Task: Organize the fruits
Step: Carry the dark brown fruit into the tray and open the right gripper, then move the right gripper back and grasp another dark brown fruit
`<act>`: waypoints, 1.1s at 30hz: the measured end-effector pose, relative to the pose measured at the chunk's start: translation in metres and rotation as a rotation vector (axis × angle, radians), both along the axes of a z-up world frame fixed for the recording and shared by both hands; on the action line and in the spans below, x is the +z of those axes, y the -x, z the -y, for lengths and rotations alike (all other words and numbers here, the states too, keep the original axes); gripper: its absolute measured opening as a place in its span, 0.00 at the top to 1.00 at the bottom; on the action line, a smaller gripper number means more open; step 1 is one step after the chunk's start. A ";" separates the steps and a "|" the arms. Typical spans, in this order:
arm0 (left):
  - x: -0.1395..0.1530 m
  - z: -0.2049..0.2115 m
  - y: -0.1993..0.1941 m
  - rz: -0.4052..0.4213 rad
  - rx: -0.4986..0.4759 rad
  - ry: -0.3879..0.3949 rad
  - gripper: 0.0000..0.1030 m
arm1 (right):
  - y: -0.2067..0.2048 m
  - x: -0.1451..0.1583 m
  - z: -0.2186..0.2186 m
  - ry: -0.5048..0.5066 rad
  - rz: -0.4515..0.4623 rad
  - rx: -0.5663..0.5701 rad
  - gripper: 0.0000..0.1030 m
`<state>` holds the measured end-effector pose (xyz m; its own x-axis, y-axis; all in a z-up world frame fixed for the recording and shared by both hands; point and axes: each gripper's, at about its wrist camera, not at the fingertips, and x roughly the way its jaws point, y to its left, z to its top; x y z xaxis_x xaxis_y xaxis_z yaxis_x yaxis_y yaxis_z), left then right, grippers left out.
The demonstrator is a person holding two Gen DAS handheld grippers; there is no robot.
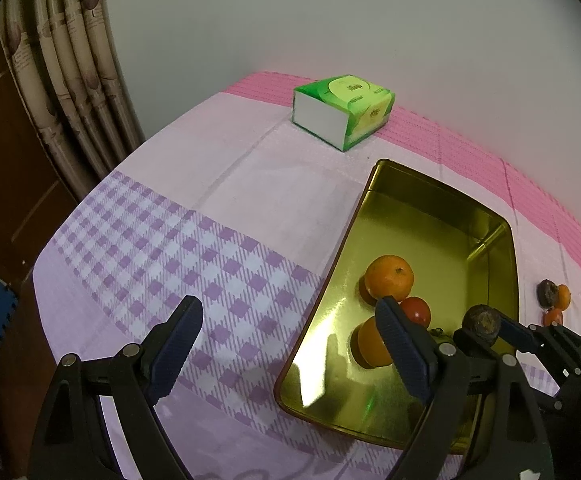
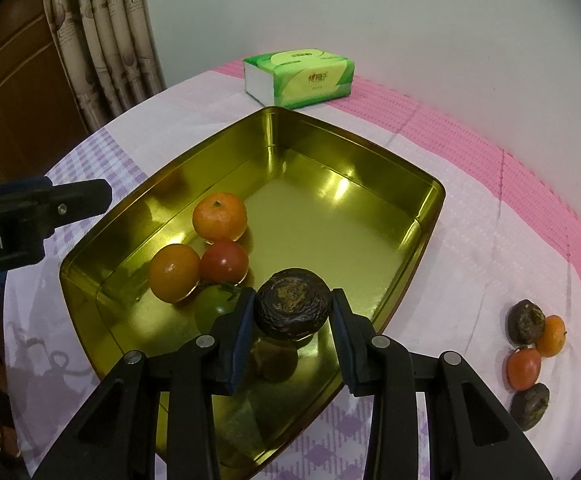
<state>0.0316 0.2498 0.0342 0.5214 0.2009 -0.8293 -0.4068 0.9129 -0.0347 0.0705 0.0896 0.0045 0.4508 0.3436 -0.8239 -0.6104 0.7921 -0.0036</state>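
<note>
A gold metal tray (image 2: pixel 430 216) (image 1: pixel 502 240) lies on the cloth-covered table. Inside it sit a mandarin (image 2: pixel 219 216) (image 1: pixel 389 276), a second orange fruit (image 2: pixel 173 267) (image 1: pixel 366 344), a red tomato (image 2: pixel 224 261) (image 1: pixel 417 310) and a green fruit (image 2: pixel 212 308). My right gripper (image 2: pixel 292 312) (image 1: pixel 486 326) is shut on a dark wrinkled fruit (image 2: pixel 292 308) (image 1: pixel 481 320), held just above the tray's near end. My left gripper (image 1: pixel 290 340) stands open over the tray's left rim with nothing between its fingers; one finger (image 2: pixel 78 196) shows at the left of the right wrist view.
A green tissue pack (image 1: pixel 342 110) (image 2: pixel 298 76) stands at the table's far side near the wall. Right of the tray lies a cluster of several fruits: dark ones (image 2: pixel 524 322), an orange one (image 2: pixel 550 336) and a red-orange one (image 2: pixel 523 366). Curtains hang at the left.
</note>
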 end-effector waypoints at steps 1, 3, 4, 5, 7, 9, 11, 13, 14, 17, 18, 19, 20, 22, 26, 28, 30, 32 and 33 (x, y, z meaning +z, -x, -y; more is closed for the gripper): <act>0.000 0.000 0.000 0.000 0.000 -0.001 0.17 | 0.001 0.001 -0.001 -0.003 0.001 0.001 0.63; 0.000 0.000 0.000 -0.003 0.001 0.004 0.17 | 0.002 0.001 0.000 -0.010 -0.002 0.001 0.63; -0.001 0.000 0.000 -0.006 0.000 0.005 0.17 | 0.003 0.002 0.000 -0.013 -0.005 0.004 0.63; -0.001 0.001 0.000 -0.008 -0.002 0.006 0.17 | 0.004 0.002 0.000 -0.014 -0.006 0.003 0.63; -0.001 0.002 0.000 -0.009 -0.007 0.003 0.17 | 0.005 0.002 -0.001 -0.018 -0.008 0.005 0.63; -0.001 0.004 -0.001 -0.012 -0.012 -0.002 0.17 | 0.006 0.003 -0.001 -0.024 -0.011 0.005 0.63; -0.002 0.005 -0.001 -0.014 -0.016 -0.005 0.17 | 0.007 0.003 0.000 -0.028 -0.013 0.002 0.62; -0.002 0.006 -0.001 -0.015 -0.016 -0.009 0.17 | 0.007 0.005 0.001 -0.032 -0.008 -0.001 0.62; -0.002 0.006 -0.001 -0.015 -0.014 -0.005 0.17 | 0.008 0.007 0.001 -0.038 -0.008 -0.006 0.62; -0.002 0.006 -0.002 -0.015 -0.016 -0.007 0.17 | 0.008 0.011 0.004 -0.054 -0.005 -0.016 0.62; -0.002 0.006 -0.002 -0.015 -0.017 -0.007 0.17 | 0.009 0.013 0.005 -0.056 0.002 -0.020 0.62; -0.002 0.006 -0.002 -0.016 -0.019 -0.008 0.17 | 0.009 0.015 0.006 -0.061 0.004 -0.022 0.62; -0.002 0.006 -0.002 -0.014 -0.017 -0.005 0.17 | 0.009 0.017 0.008 -0.068 0.006 -0.028 0.62; -0.002 0.007 -0.002 -0.014 -0.020 -0.010 0.17 | 0.010 0.021 0.013 -0.085 0.008 -0.040 0.62; -0.002 0.007 -0.002 -0.016 -0.024 -0.016 0.17 | 0.010 0.030 0.025 -0.112 0.018 -0.070 0.62; -0.002 0.007 -0.003 -0.017 -0.028 -0.017 0.17 | 0.010 0.035 0.033 -0.122 0.028 -0.093 0.62; -0.002 0.007 -0.003 -0.016 -0.031 -0.018 0.17 | 0.010 0.037 0.044 -0.129 0.033 -0.119 0.62; -0.002 0.007 -0.003 -0.015 -0.036 -0.014 0.17 | 0.009 0.037 0.057 -0.121 0.040 -0.152 0.62; -0.002 0.008 -0.003 -0.013 -0.040 -0.011 0.17 | 0.009 0.036 0.066 -0.120 0.038 -0.171 0.62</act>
